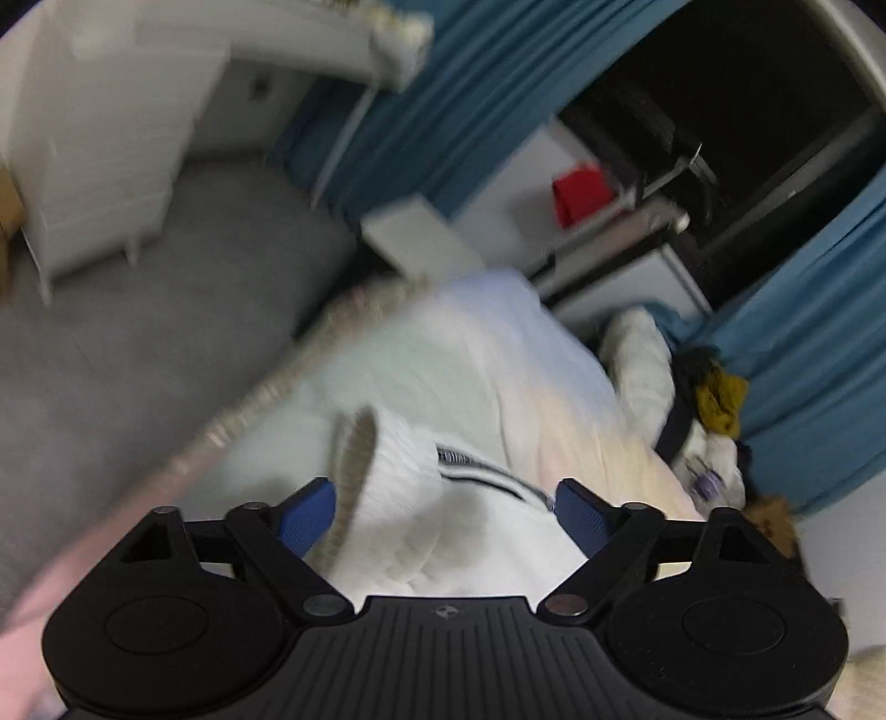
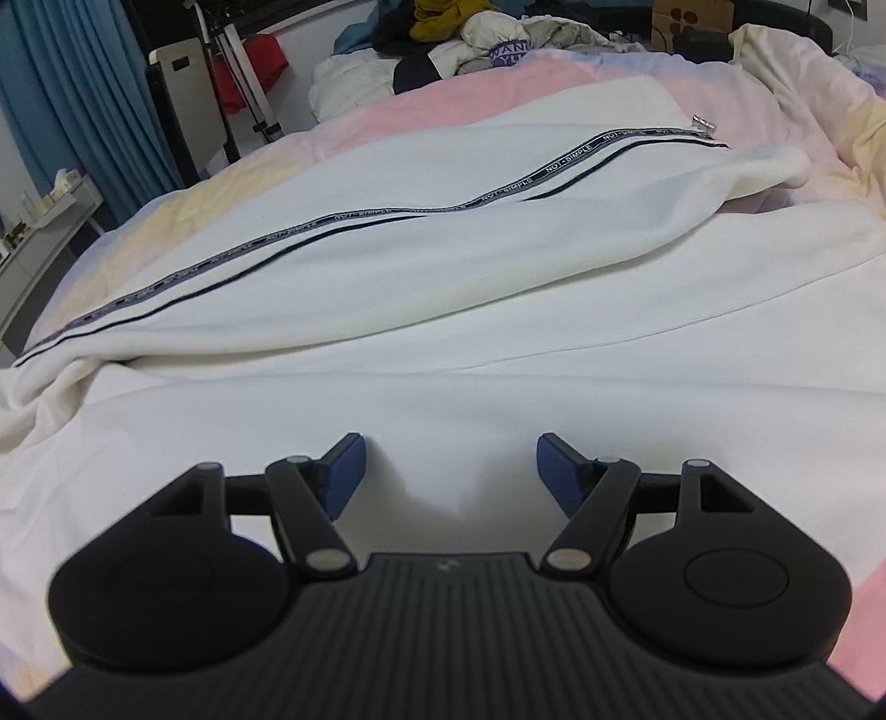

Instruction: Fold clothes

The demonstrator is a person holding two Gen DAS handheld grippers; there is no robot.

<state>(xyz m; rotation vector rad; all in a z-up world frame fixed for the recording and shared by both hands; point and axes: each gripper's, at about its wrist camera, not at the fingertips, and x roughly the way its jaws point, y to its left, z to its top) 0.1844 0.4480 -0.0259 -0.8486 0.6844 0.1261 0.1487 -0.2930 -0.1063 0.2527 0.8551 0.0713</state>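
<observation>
My right fingers (image 2: pixel 448 476) spread over the white jacket (image 2: pixel 387 266).
Its zipper runs crosswise ahead; left fingers (image 1: pixel 446 518), also spread, straddle its hem.

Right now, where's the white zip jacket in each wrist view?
Left wrist: white zip jacket bottom centre, between the open left gripper fingers, blurred.
Right wrist: white zip jacket fills the middle, zipper tape running diagonally; right gripper open over it.
Shared landmark: clothes pile with a mustard garment.
</observation>
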